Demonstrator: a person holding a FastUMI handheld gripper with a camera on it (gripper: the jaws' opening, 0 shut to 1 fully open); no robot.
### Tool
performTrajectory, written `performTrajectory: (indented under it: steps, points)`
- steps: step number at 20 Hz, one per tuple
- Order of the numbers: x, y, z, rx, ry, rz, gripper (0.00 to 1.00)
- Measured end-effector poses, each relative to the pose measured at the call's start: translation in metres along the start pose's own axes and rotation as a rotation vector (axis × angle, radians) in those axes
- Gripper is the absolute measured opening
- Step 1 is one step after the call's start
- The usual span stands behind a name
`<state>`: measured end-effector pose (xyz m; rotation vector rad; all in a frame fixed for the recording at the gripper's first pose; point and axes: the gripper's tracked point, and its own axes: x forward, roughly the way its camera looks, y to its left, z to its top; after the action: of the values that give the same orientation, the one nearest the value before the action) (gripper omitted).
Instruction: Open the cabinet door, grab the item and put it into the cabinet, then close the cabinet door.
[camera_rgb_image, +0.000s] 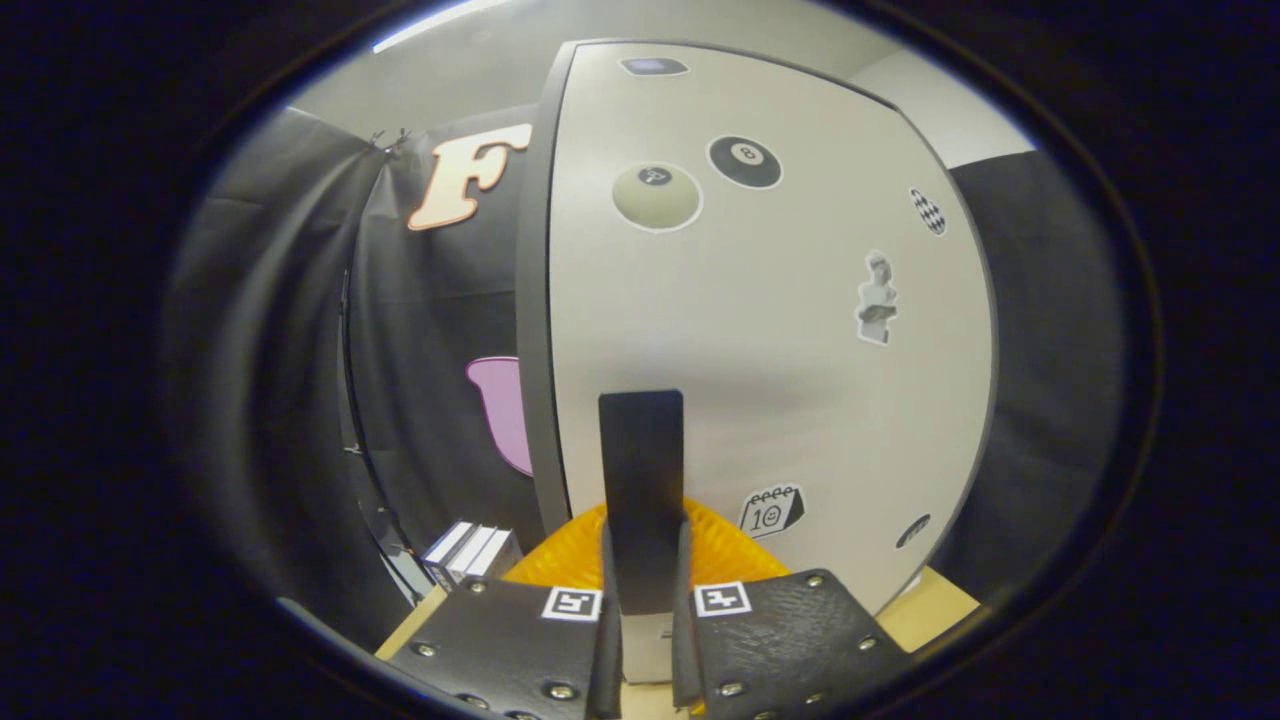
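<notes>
Gripper (645, 590) clamped on the door's dark handle (641, 480), both fingers (520, 630) pressing it. Cabinet door (760, 350) shut, stickers on it. Orange item (725, 550) just ahead on tabletop (925, 615).

The cabinet door (760, 380) is pale grey with a dark grey edge. Its handle (641, 480) is black. Stickers on it include a black ball (745, 160), an olive ball (656, 196) and a black-and-white chequered patch (928, 211). The mat (725, 552) is orange, the table (925, 612) light wood.
</notes>
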<state>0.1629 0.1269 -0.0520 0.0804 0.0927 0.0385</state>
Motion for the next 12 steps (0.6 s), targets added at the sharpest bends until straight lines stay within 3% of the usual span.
performTrajectory:
  steps: [12]
  points:
    - [-0.082,-0.038,-0.001,0.079,-0.01,-0.042,0.19]
